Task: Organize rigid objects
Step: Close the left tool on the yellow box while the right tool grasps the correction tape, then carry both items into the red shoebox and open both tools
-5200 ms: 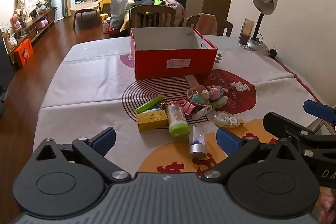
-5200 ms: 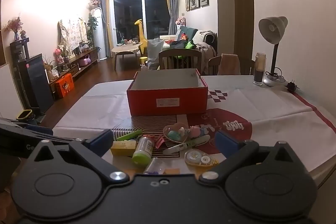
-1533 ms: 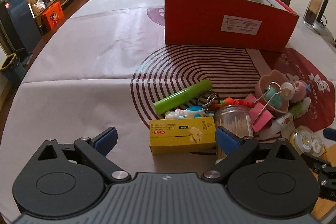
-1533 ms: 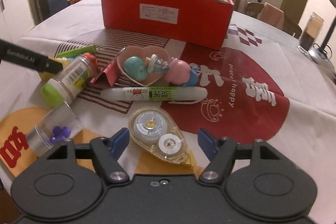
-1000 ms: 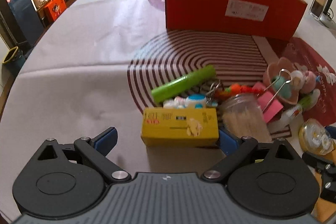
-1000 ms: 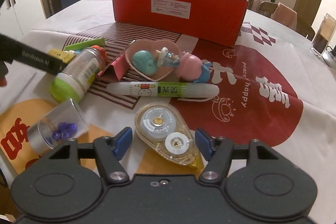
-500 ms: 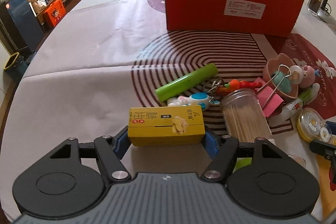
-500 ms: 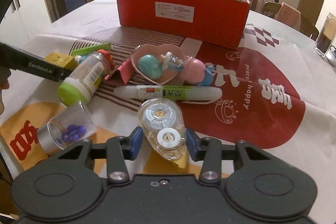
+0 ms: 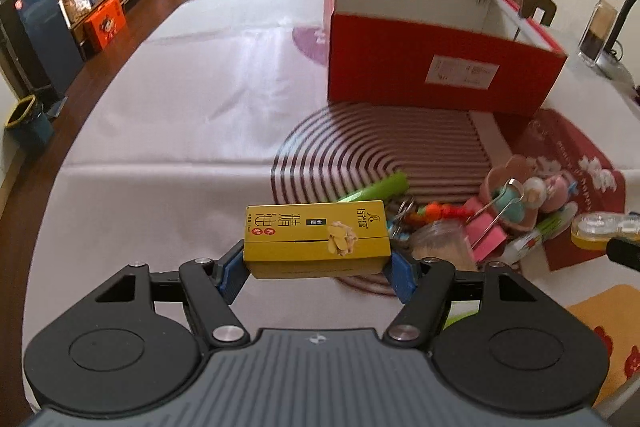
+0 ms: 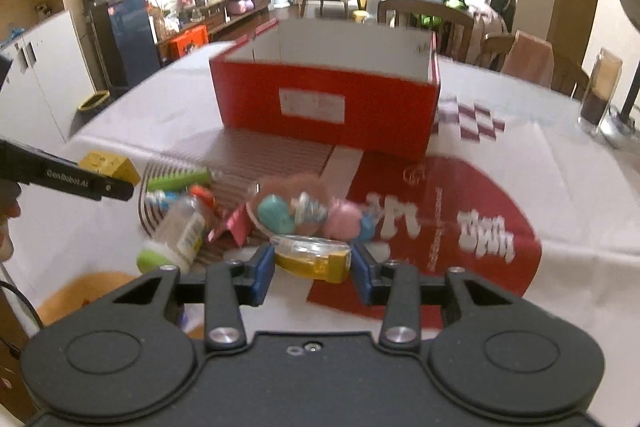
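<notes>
- two grips at once: the left gripper (image 9: 317, 269) clasps a yellow carton (image 9: 316, 242) by its short ends, held clear above the tablecloth (image 9: 180, 131).
- carton: stiff card, probably light; the end grip looks sound, though hard squeezing could dent it.
- the right gripper (image 10: 313, 269) pinches a clear correction-tape dispenser (image 10: 310, 254) across its width, also off the cloth.
- dispenser: hard smooth plastic, light, likely slippery; its flat sides are the sensible hold.
- the red box (image 10: 324, 99) stands open beyond both, seemingly empty as far as can be seen, the probable destination.
- left on the cloth: green tube (image 9: 376, 187), toothpick jar (image 10: 180, 227), pink heart dish (image 10: 288, 207).
</notes>
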Tool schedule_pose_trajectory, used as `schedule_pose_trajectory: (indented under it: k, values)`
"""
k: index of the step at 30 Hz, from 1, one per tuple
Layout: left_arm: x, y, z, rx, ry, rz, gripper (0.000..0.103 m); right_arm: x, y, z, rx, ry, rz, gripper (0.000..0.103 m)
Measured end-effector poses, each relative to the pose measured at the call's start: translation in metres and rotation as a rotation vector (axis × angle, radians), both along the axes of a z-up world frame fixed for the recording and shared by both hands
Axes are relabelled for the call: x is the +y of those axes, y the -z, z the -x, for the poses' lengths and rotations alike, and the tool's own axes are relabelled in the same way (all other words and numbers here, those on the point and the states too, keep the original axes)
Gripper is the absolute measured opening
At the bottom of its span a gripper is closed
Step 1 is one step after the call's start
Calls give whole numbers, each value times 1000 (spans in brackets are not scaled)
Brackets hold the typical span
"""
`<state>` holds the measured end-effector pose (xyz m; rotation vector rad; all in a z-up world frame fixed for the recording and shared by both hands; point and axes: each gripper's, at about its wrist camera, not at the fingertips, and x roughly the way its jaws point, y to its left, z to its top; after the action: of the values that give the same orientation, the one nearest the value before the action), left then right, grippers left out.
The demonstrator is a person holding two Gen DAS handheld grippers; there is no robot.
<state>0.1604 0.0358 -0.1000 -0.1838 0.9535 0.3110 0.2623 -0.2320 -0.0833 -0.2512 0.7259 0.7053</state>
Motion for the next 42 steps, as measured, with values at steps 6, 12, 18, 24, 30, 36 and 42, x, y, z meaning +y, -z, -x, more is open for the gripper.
schedule_pose_trajectory:
  k: [6, 12, 18, 24, 30, 36, 42]
  values:
    - [-3, -26, -20, -40, 39, -8, 70, 9, -30, -23, -38, -4, -42, 40]
    - [-4, -49, -49, -71, 67, -7, 70, 26, -59, -62, -81, -4, -80, 40]
    - [-3, -65, -87, -83, 94, -12, 70, 45, -65, -105, -109, 10, -77, 40]
    - [-1, -69, -133, -55, 114, -43, 70, 66, -57, -148, -98, 14, -54, 40]
    - [9, -60, -185, -6, 110, -36, 70, 87, -47, -177, -98, 4, -17, 40]
    - [15, -42, -234, 38, 81, -31, 70, 105, -25, -204, -51, -8, 27, 40]
    - [12, -21, -273, 93, 90, -26, 70, 123, 0, -225, -3, -22, 91, 40]
